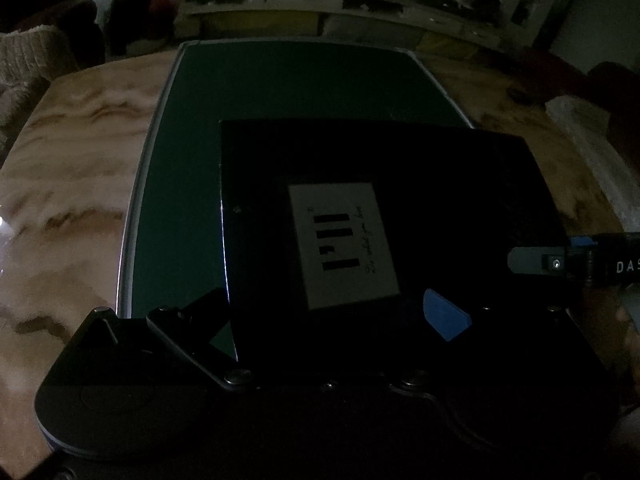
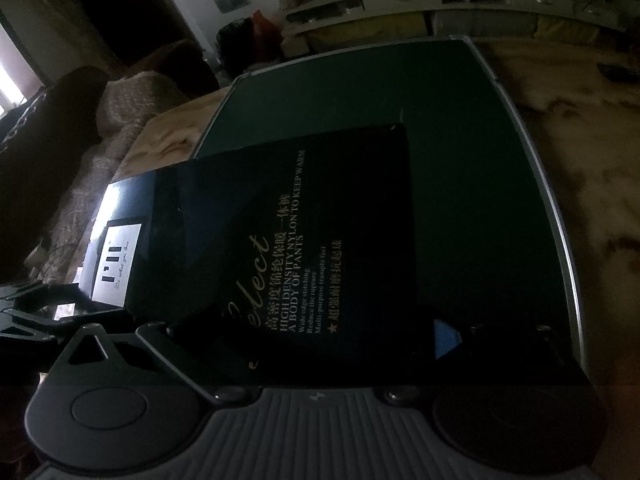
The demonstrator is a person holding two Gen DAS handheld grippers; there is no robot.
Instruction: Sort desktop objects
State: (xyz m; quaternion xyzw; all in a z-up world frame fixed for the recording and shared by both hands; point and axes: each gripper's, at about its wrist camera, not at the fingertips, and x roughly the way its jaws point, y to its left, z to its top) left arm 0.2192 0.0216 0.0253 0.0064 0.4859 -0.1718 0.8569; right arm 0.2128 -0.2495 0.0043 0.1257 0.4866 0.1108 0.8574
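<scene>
A flat black box (image 1: 380, 208) with a white label (image 1: 344, 244) is held above a dark green mat (image 1: 248, 92). My left gripper (image 1: 332, 320) is shut on the box's near edge; a blue pad (image 1: 444, 316) presses against it. In the right wrist view the box's side (image 2: 288, 240) shows gold print, and the white label (image 2: 116, 268) faces left. My right gripper (image 2: 332, 336) is shut on that side, with its blue pad (image 2: 446, 338) at the edge. The right gripper's finger (image 1: 560, 262) enters the left view at the box's right.
The green mat (image 2: 480, 200) has a silver rim and lies on a marble-patterned table (image 1: 68, 176). Sofas with a knitted throw (image 2: 132, 100) stand at the left. A low cabinet (image 1: 280, 12) runs along the back. A pale object (image 1: 588, 136) lies on the table's right.
</scene>
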